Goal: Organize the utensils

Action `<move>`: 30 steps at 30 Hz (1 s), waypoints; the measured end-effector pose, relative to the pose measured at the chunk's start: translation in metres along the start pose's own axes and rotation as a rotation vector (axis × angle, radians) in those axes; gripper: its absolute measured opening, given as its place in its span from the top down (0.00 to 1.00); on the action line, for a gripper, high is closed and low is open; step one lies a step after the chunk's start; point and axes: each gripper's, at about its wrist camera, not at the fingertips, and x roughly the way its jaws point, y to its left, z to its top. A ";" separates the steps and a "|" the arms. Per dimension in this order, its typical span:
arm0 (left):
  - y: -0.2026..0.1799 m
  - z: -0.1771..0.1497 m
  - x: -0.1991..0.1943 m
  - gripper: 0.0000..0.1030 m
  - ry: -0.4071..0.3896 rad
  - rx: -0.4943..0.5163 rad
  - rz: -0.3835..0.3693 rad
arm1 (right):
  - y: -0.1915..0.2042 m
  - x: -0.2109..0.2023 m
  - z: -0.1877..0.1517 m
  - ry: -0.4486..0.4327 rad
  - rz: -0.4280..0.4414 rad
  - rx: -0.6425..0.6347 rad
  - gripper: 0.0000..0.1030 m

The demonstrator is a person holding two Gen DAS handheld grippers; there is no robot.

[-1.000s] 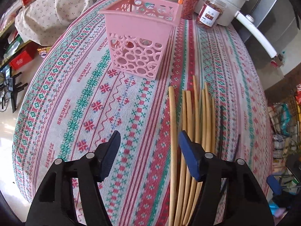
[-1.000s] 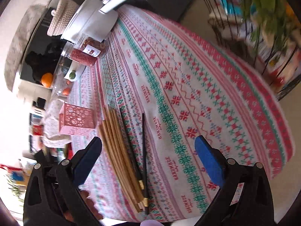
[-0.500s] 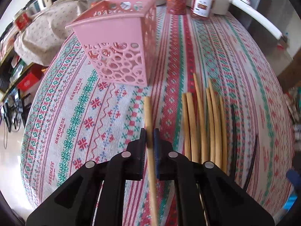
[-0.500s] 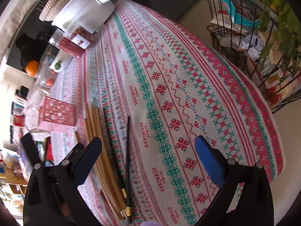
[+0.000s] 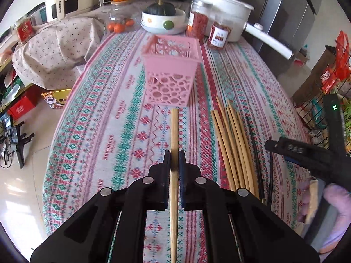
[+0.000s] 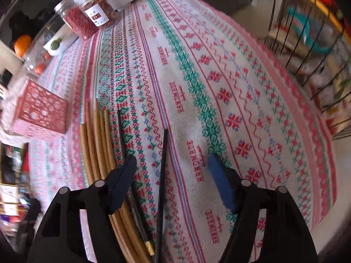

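Observation:
My left gripper (image 5: 174, 156) is shut on one wooden chopstick (image 5: 174, 131), lifted off the cloth and pointing at the pink cut-out basket (image 5: 172, 70) just beyond its tip. Several more wooden chopsticks (image 5: 232, 140) lie in a row to the right, with two thin black ones (image 5: 255, 144) beside them. In the right wrist view my right gripper (image 6: 172, 166) hangs low over the cloth, its jaws closing around a black chopstick (image 6: 163, 166) that lies between them; the pads do not touch it. The wooden row (image 6: 96, 144) and basket (image 6: 41, 114) lie to its left.
At the far end of the patterned tablecloth (image 5: 105, 118) stand two jars with red contents (image 5: 217, 34), a white pot with a long handle (image 5: 232, 22), a bowl holding a squash (image 5: 163, 19) and small oranges. A wire rack (image 6: 311, 43) stands off the table's right edge.
My left gripper closed on a wooden chopstick, drew it left out of the row and raised it. My right gripper dropped toward the black chopsticks and its jaws narrowed.

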 end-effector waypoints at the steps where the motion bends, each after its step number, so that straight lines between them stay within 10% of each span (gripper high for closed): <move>1: 0.004 0.002 -0.003 0.94 -0.007 -0.002 -0.002 | 0.004 0.000 -0.001 -0.016 -0.028 -0.013 0.53; 6: 0.014 0.002 -0.017 0.94 -0.036 -0.007 -0.022 | 0.008 0.001 -0.004 -0.078 -0.124 -0.064 0.94; 12: 0.026 0.005 -0.029 0.94 -0.071 -0.021 -0.094 | -0.005 -0.011 -0.009 -0.082 0.053 -0.018 0.96; 22: 0.052 0.007 -0.034 0.94 -0.073 -0.078 -0.140 | -0.006 -0.108 -0.036 -0.325 0.202 -0.108 0.96; 30: 0.052 0.013 -0.099 0.94 -0.266 -0.029 -0.120 | -0.013 -0.185 -0.053 -0.454 0.326 -0.105 0.96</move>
